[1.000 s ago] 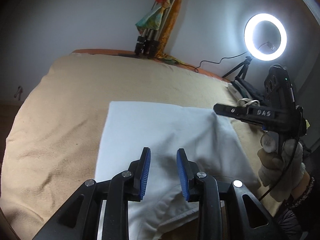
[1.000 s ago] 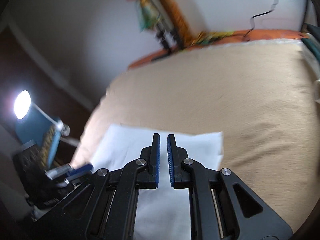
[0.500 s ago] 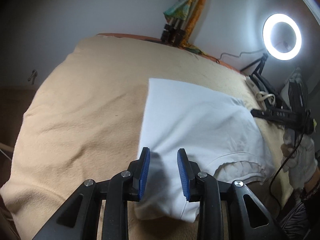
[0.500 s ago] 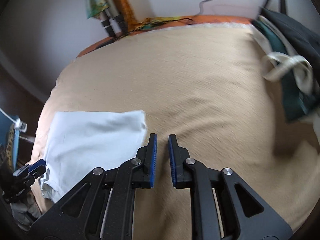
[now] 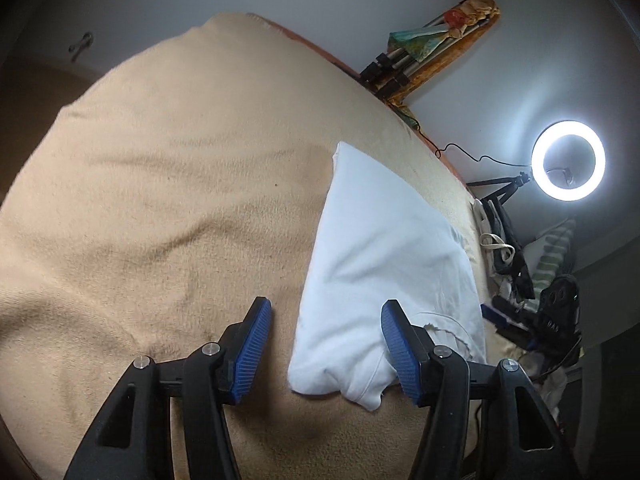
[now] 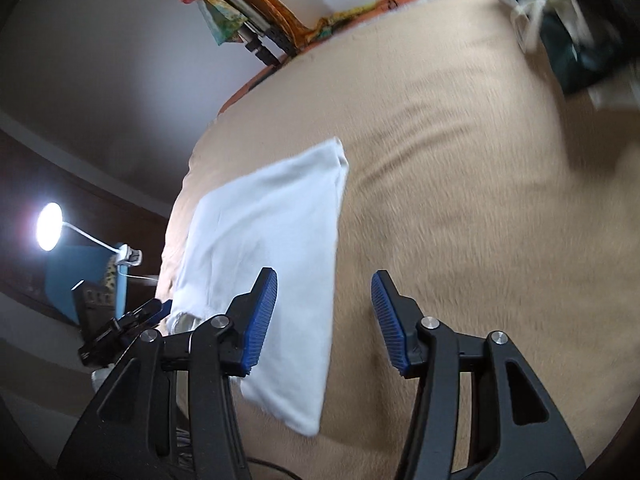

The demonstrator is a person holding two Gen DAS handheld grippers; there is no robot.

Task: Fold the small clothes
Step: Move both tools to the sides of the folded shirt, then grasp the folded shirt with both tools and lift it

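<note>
Blanket (image 5: 168, 200) in tan fleece covers the whole work surface, rumpled into soft ridges, with an orange edge showing along its far side against a pale grey wall. In the left wrist view a lit ring light (image 5: 568, 160) on a small tripod stands at about three o'clock, and bundled tripod legs draped in patterned cloth (image 5: 432, 44) lean on the wall near one o'clock. Dark bags and straps (image 5: 500, 248) pile up just off the blanket below the ring light. In the right wrist view a round desk lamp (image 6: 49, 226) glows at nine o'clock beside a blue panel.

White garment (image 5: 384, 264) lies folded flat on the blanket, a long wedge with its collar end near the camera in the left wrist view; in the right wrist view it (image 6: 272, 264) stretches from centre toward seven o'clock.

Left gripper (image 5: 326, 338) has just been opening and its jaws stand well apart with nothing pinched; the garment's near edge lies in the gap, and whether the right-hand pad touches the cloth cannot be told. Right gripper (image 6: 324, 314) has also just been opening; its jaws are apart and grip nothing, straddling the garment's long edge, one pad over white cloth, the other over bare blanket.
</note>
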